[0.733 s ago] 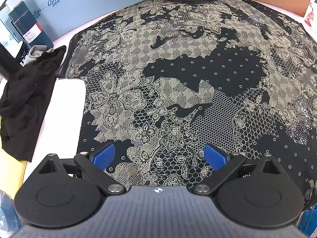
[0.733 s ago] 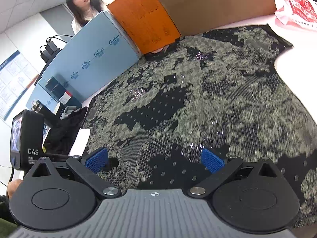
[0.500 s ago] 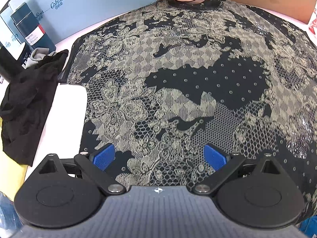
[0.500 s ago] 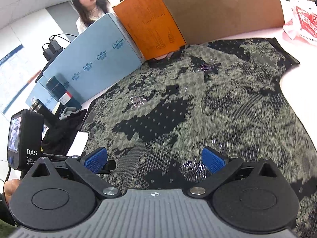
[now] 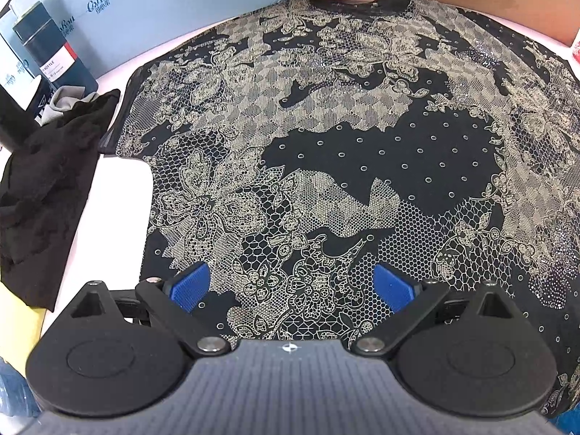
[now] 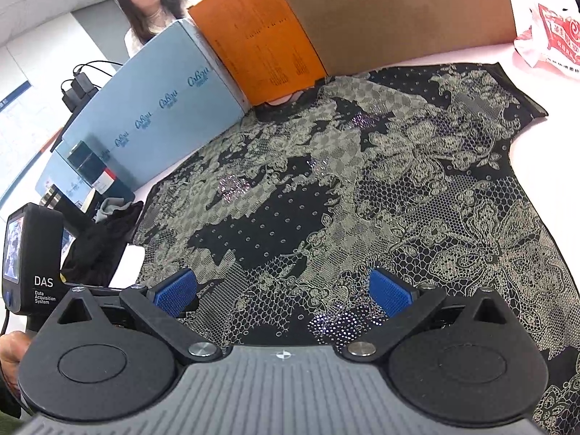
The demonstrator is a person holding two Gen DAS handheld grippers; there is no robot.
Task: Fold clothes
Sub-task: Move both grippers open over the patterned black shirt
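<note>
A black top with a beige lace print (image 5: 344,152) lies spread flat on the white table (image 5: 116,217), neckline at the far side. It also shows in the right wrist view (image 6: 362,195). My left gripper (image 5: 291,286) is open and empty, hovering over the lower part of the top near its left edge. My right gripper (image 6: 282,291) is open and empty over the lower middle of the top. The near hem is hidden behind both grippers.
A crumpled black garment (image 5: 43,195) lies at the table's left edge. A light blue box (image 6: 152,123), an orange box (image 6: 261,36) and a cardboard box (image 6: 398,11) stand along the back. A red-and-white bag (image 6: 551,32) lies far right. A person (image 6: 148,7) stands behind the boxes.
Both grippers have drawn back and risen a little, so more of the top and the boxes behind it show. Both stay open.
</note>
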